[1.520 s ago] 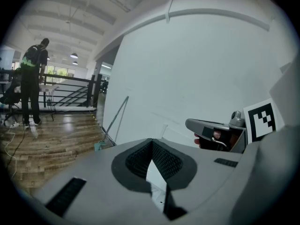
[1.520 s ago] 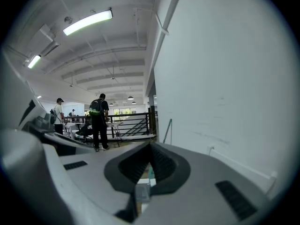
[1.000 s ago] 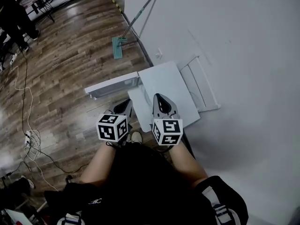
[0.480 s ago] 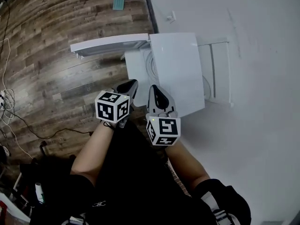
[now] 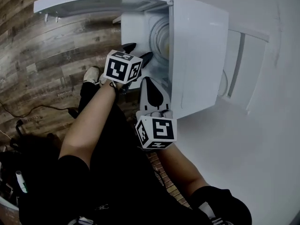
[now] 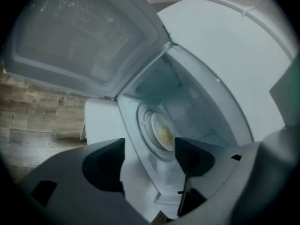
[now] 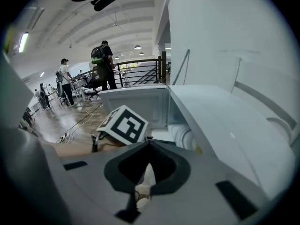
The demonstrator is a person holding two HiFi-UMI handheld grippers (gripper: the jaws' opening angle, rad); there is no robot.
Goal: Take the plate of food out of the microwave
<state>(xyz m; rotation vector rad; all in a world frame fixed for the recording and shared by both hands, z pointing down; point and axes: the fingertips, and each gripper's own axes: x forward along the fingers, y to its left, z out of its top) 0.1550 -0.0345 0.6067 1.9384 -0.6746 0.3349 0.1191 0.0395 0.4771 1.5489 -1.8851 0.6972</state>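
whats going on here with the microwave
A person faces a white microwave, door open, with a claw in each hand. The plate of food sits inside, untouched. The left claw points at it and has just been opening, nothing held between its jaws; the right claw is shut and empty.

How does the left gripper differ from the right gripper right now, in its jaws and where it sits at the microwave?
The left gripper has its jaws apart, having just been opening, with nothing gripped between them; the right gripper has its jaws together. The left gripper is at the open front of the microwave, facing the plate of food inside; the right gripper sits further back, nearer the person. Both are empty.
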